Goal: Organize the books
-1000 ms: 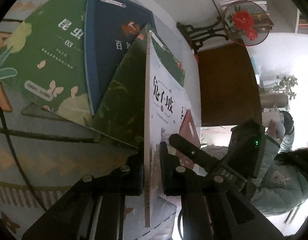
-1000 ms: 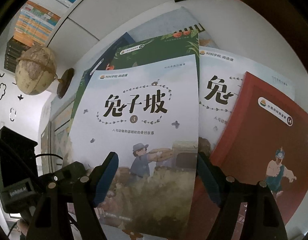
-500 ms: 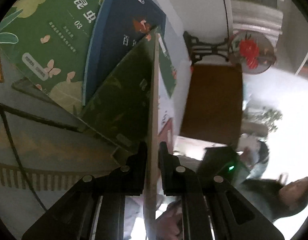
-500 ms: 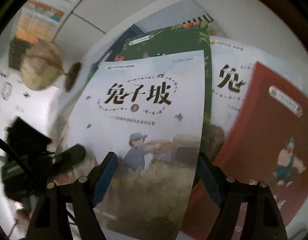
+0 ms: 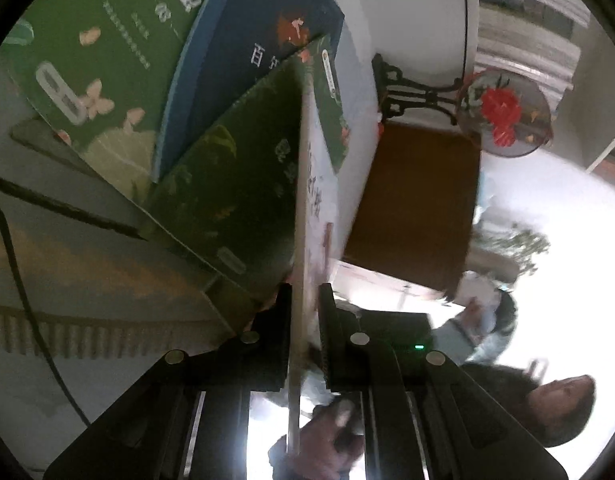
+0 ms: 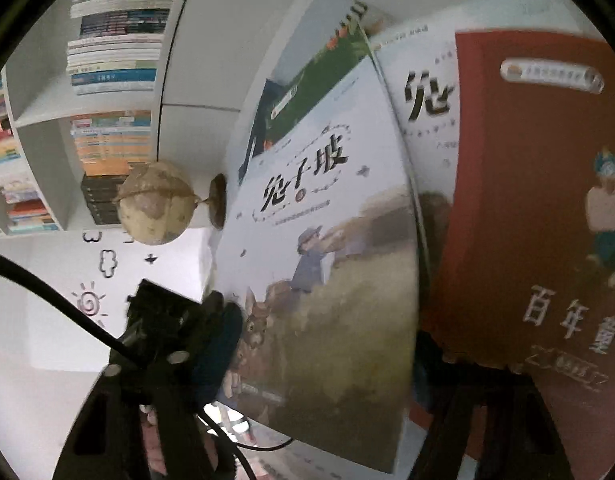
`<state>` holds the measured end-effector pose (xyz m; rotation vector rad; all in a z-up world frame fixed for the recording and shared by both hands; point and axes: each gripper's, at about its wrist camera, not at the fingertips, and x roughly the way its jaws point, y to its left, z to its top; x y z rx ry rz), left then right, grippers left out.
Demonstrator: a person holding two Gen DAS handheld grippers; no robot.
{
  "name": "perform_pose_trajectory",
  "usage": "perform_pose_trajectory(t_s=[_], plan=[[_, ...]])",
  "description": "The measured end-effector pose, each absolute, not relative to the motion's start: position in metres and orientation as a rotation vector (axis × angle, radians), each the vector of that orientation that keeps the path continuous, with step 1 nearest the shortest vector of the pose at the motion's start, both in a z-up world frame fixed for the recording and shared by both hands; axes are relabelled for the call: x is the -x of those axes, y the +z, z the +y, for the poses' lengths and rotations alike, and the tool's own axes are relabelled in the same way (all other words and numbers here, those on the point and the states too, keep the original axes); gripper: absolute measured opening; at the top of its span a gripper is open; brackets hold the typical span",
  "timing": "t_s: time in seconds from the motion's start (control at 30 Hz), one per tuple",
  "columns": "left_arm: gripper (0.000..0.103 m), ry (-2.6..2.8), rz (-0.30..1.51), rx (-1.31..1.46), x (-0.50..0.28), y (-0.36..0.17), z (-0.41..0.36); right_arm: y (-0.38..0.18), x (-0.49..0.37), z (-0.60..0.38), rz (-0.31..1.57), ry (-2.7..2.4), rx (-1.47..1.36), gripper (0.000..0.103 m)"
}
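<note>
**White book lifted, right side closing in**

While my left fingers (image 5: 305, 320) stay clamped on the white book (image 6: 327, 240), now tipped up off the spread on the table (image 5: 87, 248), my right fingers (image 6: 323, 364) are closing around its lower edge, readying a two-handed carry.

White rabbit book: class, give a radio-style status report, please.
Left tool shut on white rabbit book's edge. Right tool closing, book between its fingers. Red book alongside; nothing blocking.

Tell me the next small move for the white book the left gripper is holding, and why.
Probably close the right gripper onto the white book. The left gripper pinches only one edge, so the book stands lifted off the red book and the others. The right fingers are closing, straddling its lower part, not yet pressing.
</note>
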<state>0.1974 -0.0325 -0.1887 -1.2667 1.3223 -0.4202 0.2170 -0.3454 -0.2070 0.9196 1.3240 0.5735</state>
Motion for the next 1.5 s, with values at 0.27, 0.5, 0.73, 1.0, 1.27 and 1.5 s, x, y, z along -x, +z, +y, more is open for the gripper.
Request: perform_pose_trajectory(t_s=[0.27,0.5,0.73,1.0,1.27,1.5], plan=[[0.008,-0.377,1.337,1.002,-0.197,-0.177,-0.041,-0.176,-0.207,-0.327,1.238,0.507,-0.567,0.037],[0.008,-0.360,1.275,0.681,-0.189,-0.150,-0.051,-0.161,-0.196,-0.312,1.182,0.518,-0.365,0.036],[0.010,-0.348,1.208,0.582,-0.178,-0.128,-0.043,-0.134,-0.178,-0.286,1.103,0.593,-0.195,0.036],[0.012,-0.306,1.127,0.583,-0.149,-0.100,-0.021,-0.108,-0.160,-0.253,1.021,0.680,-0.121,0.036],[0.012,-0.289,0.958,0.642,-0.115,-0.052,0.036,-0.058,-0.142,-0.205,0.909,0.760,-0.042,0.036],[0.012,-0.224,0.840,0.636,-0.078,-0.011,0.112,-0.017,-0.123,-0.123,0.816,0.830,0.007,0.036]])
